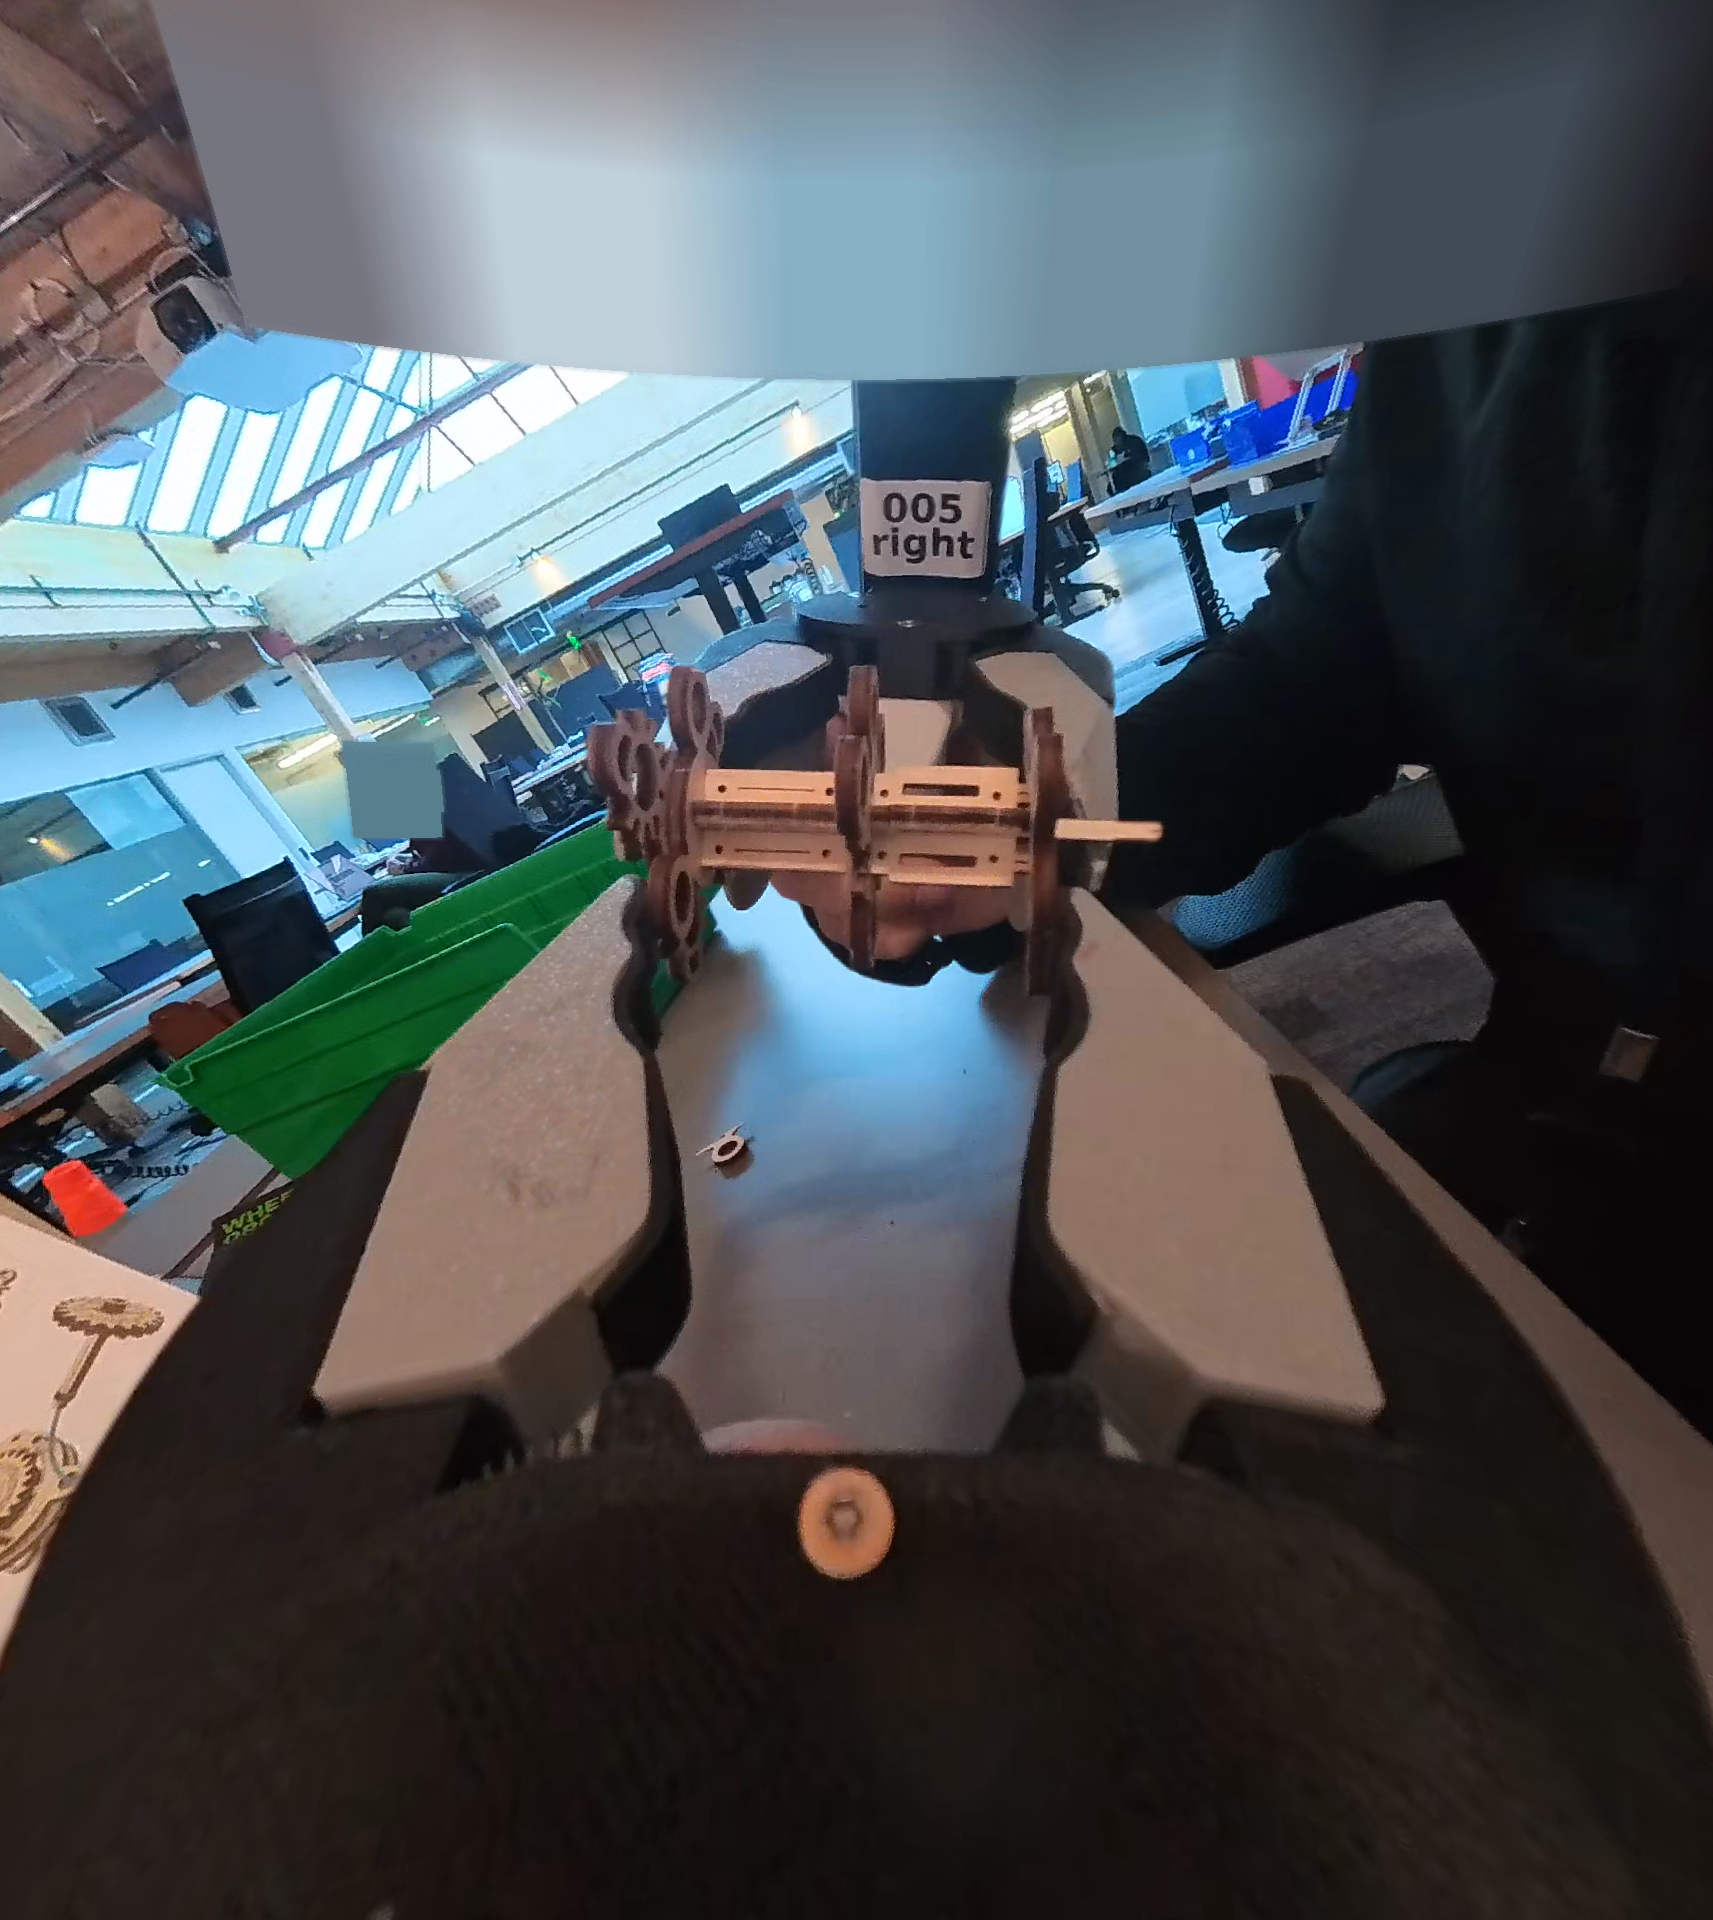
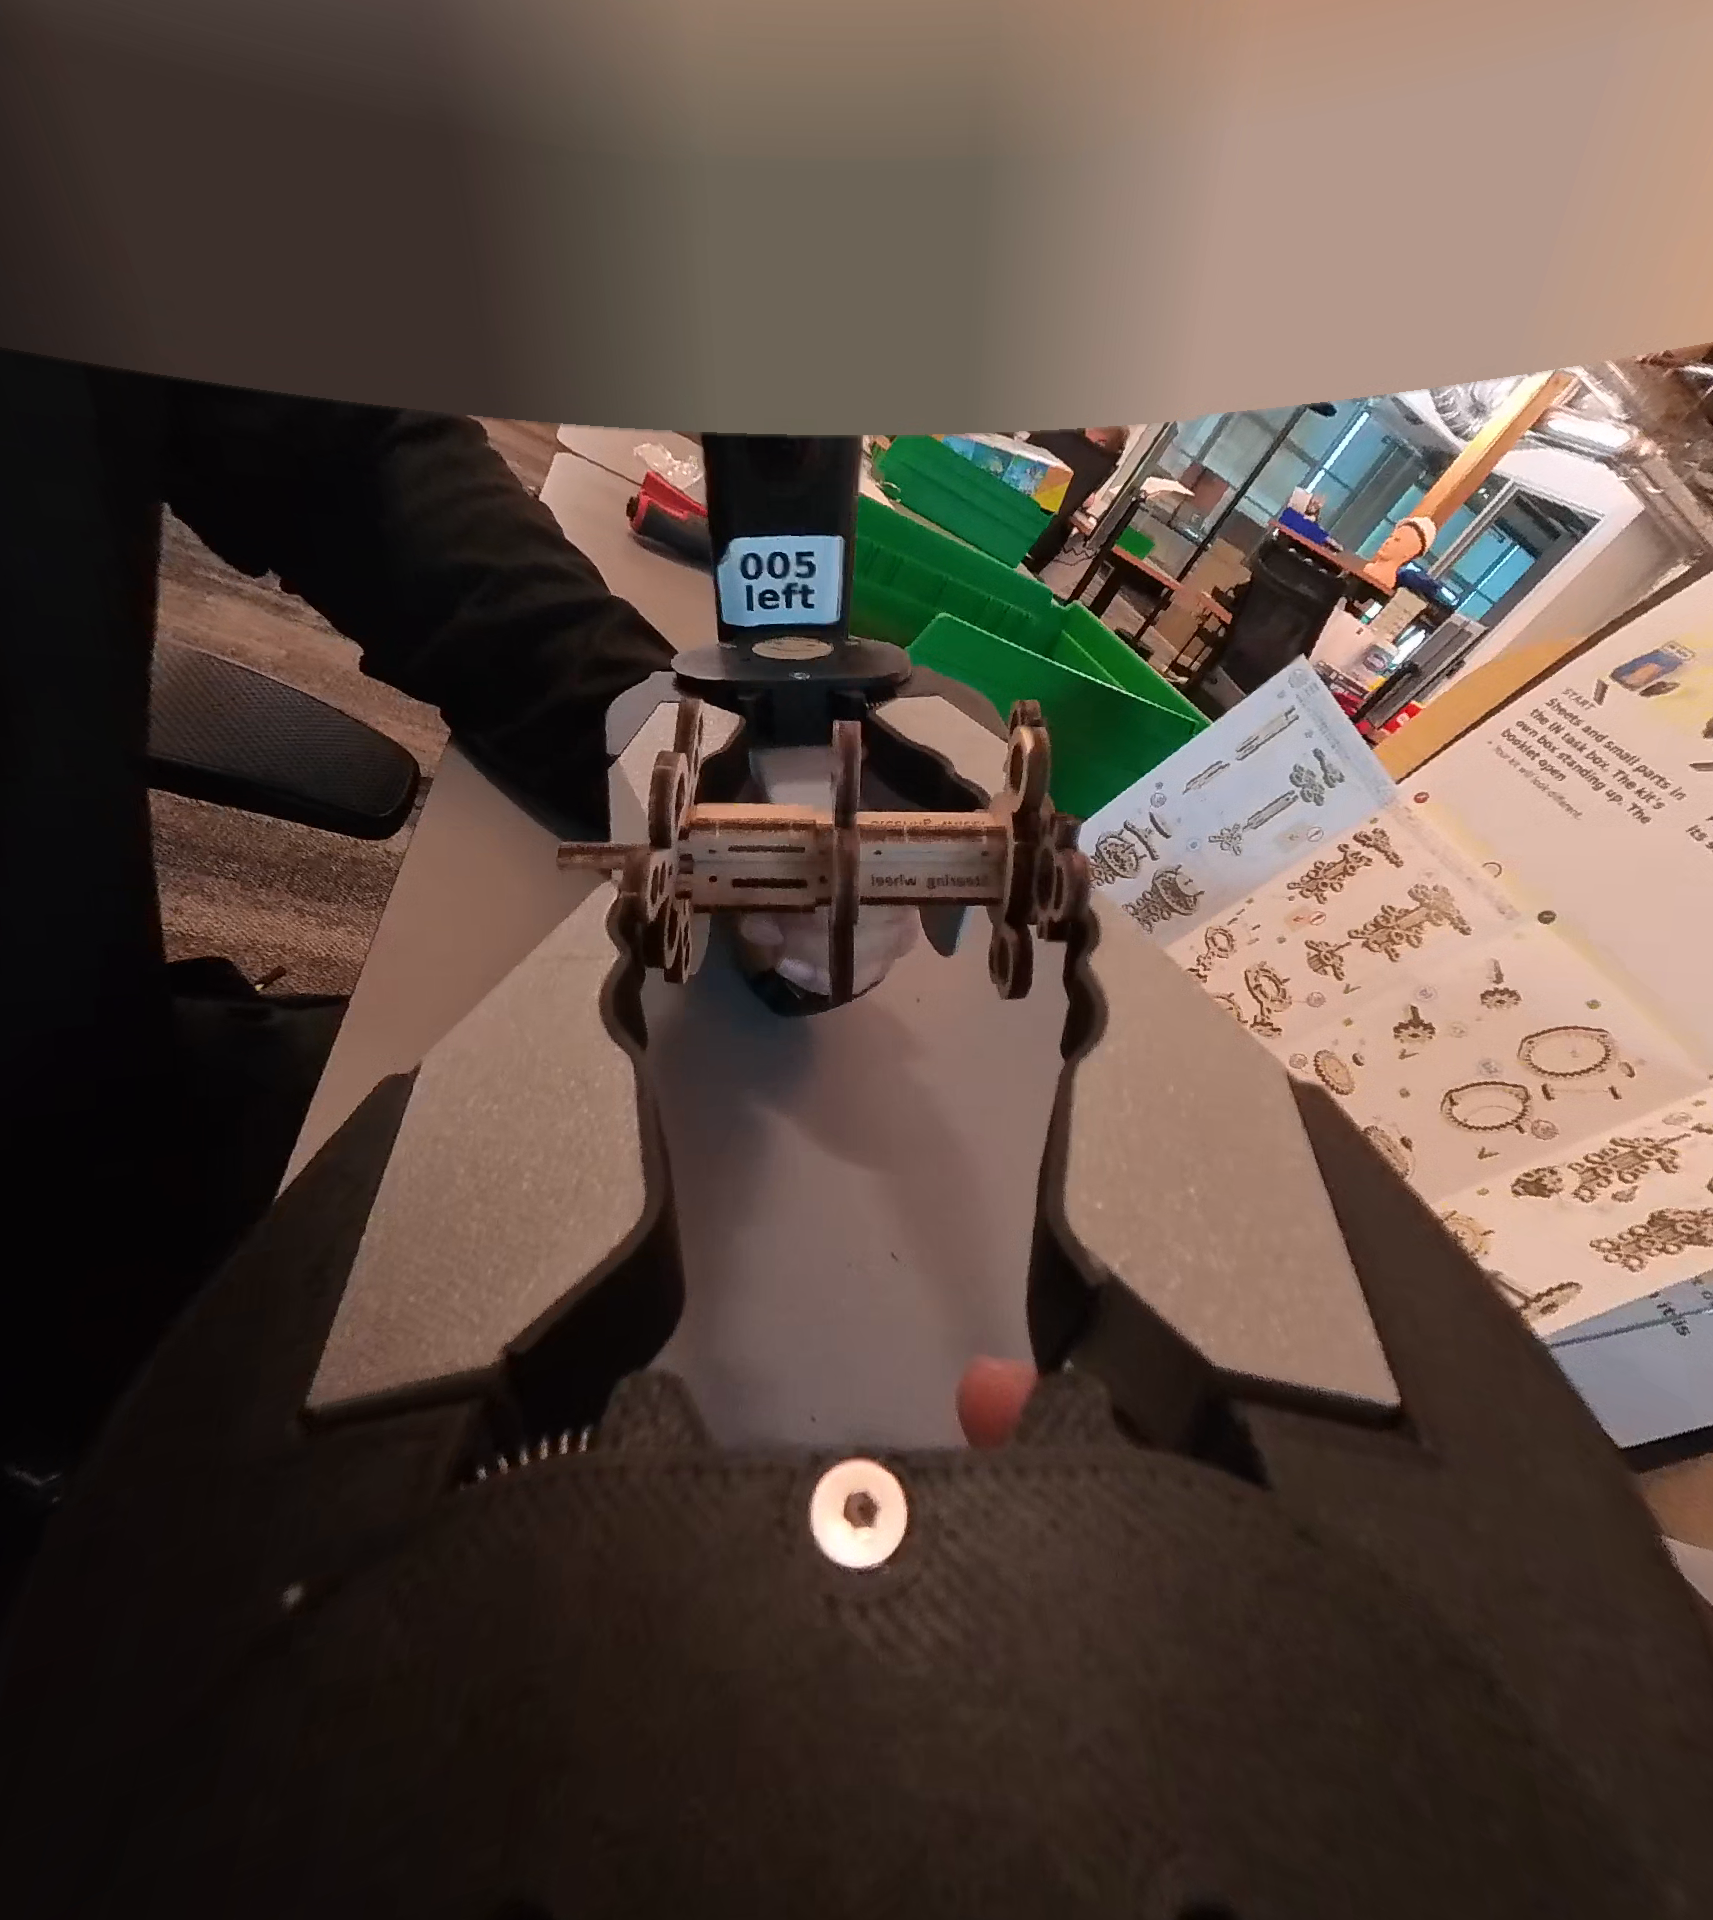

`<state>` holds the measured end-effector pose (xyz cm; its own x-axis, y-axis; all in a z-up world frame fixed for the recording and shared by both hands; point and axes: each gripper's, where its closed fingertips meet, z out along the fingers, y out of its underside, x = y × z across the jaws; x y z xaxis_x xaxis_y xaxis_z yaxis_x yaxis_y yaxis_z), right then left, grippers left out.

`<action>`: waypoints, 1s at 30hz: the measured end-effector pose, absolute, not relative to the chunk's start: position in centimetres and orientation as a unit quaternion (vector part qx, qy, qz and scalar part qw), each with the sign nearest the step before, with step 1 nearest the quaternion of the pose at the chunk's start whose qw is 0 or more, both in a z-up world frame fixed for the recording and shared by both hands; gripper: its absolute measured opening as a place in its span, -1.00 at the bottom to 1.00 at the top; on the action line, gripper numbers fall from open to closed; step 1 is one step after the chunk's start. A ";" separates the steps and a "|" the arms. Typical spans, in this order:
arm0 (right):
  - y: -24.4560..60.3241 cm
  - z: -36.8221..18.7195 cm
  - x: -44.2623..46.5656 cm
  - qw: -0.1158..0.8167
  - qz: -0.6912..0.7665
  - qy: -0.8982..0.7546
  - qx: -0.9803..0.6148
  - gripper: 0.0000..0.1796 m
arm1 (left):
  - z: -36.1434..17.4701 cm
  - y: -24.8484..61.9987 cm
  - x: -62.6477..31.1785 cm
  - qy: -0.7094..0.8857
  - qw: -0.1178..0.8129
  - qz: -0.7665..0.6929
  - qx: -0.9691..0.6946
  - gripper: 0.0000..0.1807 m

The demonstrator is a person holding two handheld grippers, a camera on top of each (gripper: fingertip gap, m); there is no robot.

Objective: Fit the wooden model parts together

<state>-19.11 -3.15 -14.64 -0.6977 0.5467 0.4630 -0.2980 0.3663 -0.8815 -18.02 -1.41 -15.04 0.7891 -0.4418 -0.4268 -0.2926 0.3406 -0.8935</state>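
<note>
Grey table (image 1: 831, 1247) beneath both grippers, tilted in the wide-angle views. Green bins (image 1: 332, 1029) beyond the table's far-left edge in the left wrist view. Printed instruction sheets (image 2: 1434, 935) spread out on the right side of the right wrist view, just beside the right finger.

Left gripper (image 1: 847, 935) and right gripper (image 2: 847, 956) facing each other head-on, each seen behind the model in the other's camera, a white sticker on each handle. Jaws of both held moderately wide, neither fully spread nor brought together, each pair spanning the length of the wooden model (image 1: 857, 831).

Wooden model raised above the table, lying crosswise between the fingertips of both grippers: pale slotted bar as the core, dark scalloped discs at both ends and one at the middle, thin peg (image 1: 1112, 829) poking out past one end disc. End discs right at the wavy tips of the fingers (image 2: 623, 997) in both views; actual clamping pressure not discernible, though nothing else seen supporting it.

Small loose wooden piece (image 1: 725, 1146) flat on the table between the left fingers, well below the model.
</note>
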 end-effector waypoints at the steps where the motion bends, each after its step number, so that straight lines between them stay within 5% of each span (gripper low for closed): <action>1: -3.3 -14.7 -19.0 0.376 0.557 -0.736 -0.081 -0.13 | -15.0 -1.5 -17.9 0.323 0.753 -0.051 -0.571 -0.20; 22: -3.8 -14.8 -18.6 0.370 0.561 -0.737 -0.077 -0.19 | -15.4 -1.9 -17.3 0.340 0.743 -0.066 -0.573 -0.19; 30: -3.2 -15.2 -19.5 0.378 0.558 -0.731 -0.105 -0.03 | -15.8 -1.2 -18.4 0.324 0.731 -0.049 -0.598 -0.19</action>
<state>-19.49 -3.24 -15.19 -0.6925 0.5749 0.4358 -0.2688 0.3549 -0.8954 -18.40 -1.16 -15.77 0.7853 -0.4590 -0.4155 -0.3166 0.2791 -0.9066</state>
